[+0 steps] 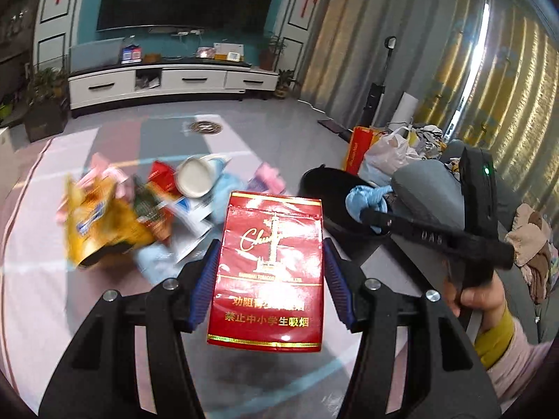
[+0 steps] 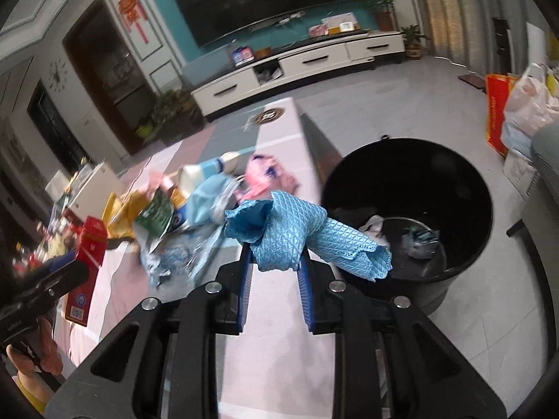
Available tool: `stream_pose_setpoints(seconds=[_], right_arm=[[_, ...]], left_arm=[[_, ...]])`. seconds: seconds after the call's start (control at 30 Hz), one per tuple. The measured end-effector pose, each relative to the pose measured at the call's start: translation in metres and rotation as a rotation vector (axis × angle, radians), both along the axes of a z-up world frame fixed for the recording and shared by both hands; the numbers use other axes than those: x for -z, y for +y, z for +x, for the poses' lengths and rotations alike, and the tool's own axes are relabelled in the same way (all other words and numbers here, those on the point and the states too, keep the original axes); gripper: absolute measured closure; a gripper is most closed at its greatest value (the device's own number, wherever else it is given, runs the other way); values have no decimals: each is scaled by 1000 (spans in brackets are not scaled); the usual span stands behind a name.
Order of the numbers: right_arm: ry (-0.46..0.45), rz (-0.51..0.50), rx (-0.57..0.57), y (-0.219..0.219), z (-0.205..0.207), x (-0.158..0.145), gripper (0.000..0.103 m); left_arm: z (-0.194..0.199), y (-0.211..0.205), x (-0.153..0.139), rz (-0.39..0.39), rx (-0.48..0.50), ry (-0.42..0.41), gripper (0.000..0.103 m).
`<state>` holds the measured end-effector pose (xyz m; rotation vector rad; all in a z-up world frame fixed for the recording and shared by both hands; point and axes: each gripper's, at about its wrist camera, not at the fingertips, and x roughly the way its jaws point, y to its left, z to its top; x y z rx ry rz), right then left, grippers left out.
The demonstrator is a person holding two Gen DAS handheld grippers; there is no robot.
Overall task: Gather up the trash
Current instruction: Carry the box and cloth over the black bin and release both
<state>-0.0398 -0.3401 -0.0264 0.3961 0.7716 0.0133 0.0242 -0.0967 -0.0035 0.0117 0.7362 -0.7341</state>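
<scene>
Fingers (image 1: 209, 272) of the left gripper (image 1: 269, 276) clamp a stiff, light red carton (image 1: 269, 272) by its sides; right gripper (image 2: 274, 269) pinches a limp blue cloth (image 2: 297, 234) (mid-fold), black bin (image 2: 412, 160) just beyond.

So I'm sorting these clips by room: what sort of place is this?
Most likely a home living room: a large wall television above a long white media cabinet, and floor-length curtains to one side.
</scene>
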Motion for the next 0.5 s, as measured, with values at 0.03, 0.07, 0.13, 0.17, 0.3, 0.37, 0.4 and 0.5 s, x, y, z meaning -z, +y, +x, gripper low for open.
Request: stream_pose_setpoints(seconds=[0.03,0.07,0.13,0.17,0.3,0.37,0.4,0.5], right_arm=[[-5,1,12,-4,-1,0,77],[-9,3,26,-9,-2,0,77],[-16,8,53,-20,-5,1,77],[-18,8,65,-25,-6,2,77],[-20,25,121,-52,-10,8,77],[-18,35,148,-64,-10,12,77],[-17,38,158,-69,-11,14,77],[-17,51,180,-82,-10,20,77]], left_arm=[[4,-12,-1,2,14,0,45],[5,-17,-1,3,22,0,45],[10,-37,-2,8,43,-2,45],[12,-46,-3,9,55,-3,45],[22,-85,-5,18,107,-10,45],[28,-104,-4,21,125,-6,45],[32,-117,-3,22,143,1,45],[42,-144,1,27,174,19,45]])
